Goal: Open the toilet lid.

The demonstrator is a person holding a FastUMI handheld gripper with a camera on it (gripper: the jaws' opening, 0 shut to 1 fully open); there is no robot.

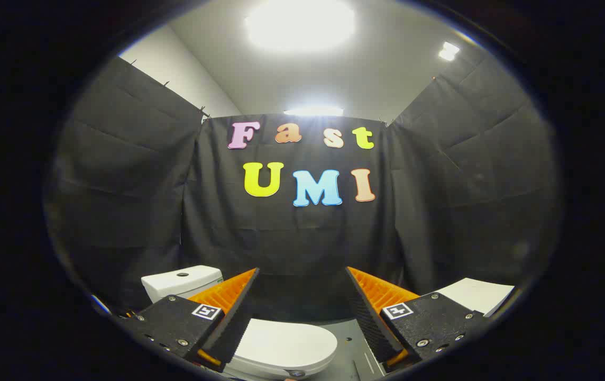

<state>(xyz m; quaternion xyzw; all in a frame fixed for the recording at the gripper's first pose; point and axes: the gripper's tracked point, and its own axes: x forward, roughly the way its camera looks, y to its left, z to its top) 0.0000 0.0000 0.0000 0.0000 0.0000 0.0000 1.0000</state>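
Nearest the camera, the claw (pixel 302 317) hangs with its two fingers spread wide apart and nothing between them but air. Just below and between the fingers, leaning toward the left one, lies the toilet lid (pixel 286 346), white and smooth, closed flat over the bowl; its rounded front edge points toward the right finger, and the left finger's tip overlaps it in the view, though I cannot tell whether it touches. A patch of grey floor (pixel 353 352) shows beside the lid, under the right finger. Behind the left finger stands the white tank (pixel 181 280) with its flush button on top, so the hinge end of the lid should sit on that side. Beyond the right finger a flat white board (pixel 474 293) lies near the wall; what it belongs to is unclear. Farther back, black cloth (pixel 302 243) walls the booth on three sides, and above it the white ceiling carries a bright lamp (pixel 300 24). By my reading the task is at its first step: the approach, with the lid not yet gripped or raised. The claw looks aimed level, well above the lid, so the next move calls for dropping down and tipping forward until the fingers reach the lid's free front rim, away from the tank, then closing on that thin edge or hooking a finger under it before swinging it up toward the tank.
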